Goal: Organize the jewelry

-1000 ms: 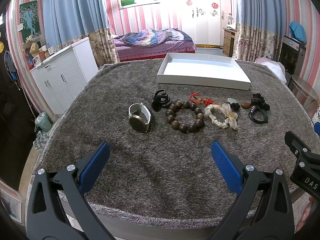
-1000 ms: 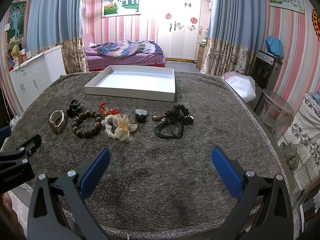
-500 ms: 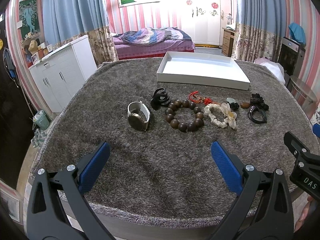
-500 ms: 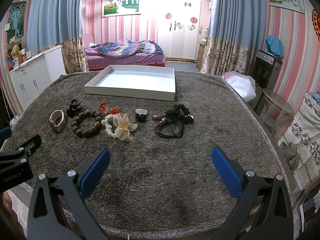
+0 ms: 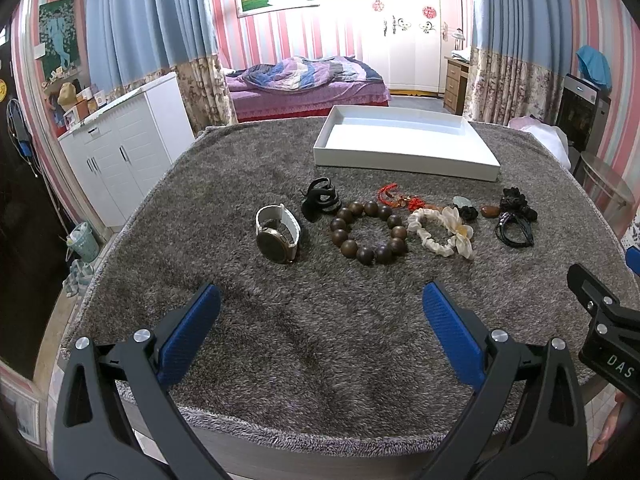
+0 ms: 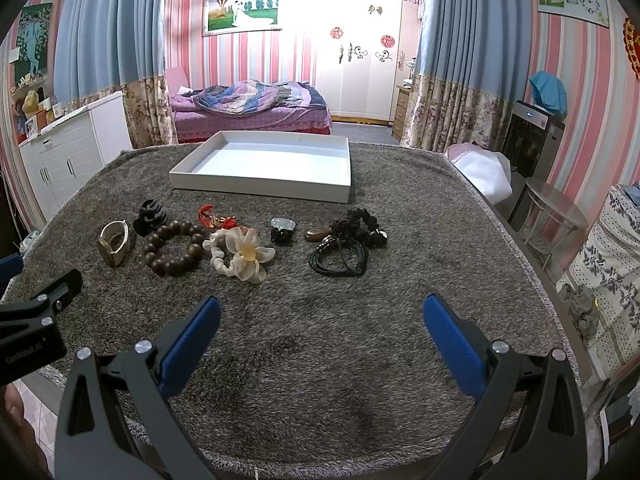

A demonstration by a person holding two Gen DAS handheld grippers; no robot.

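Both sets of jaws stand wide apart with nothing between them, the left gripper [image 5: 320,320] and right gripper [image 6: 320,328] hovering over the near edge of the grey carpeted surface [image 5: 248,176]. Beyond them the jewelry lies in a row: watch [image 5: 278,234] at left, black hair claw [image 5: 320,199], wooden bead bracelet [image 5: 368,232], flower scrunchie [image 6: 240,254], black cords [image 6: 340,258] at right. Farther off sits a white tray [image 6: 260,182].
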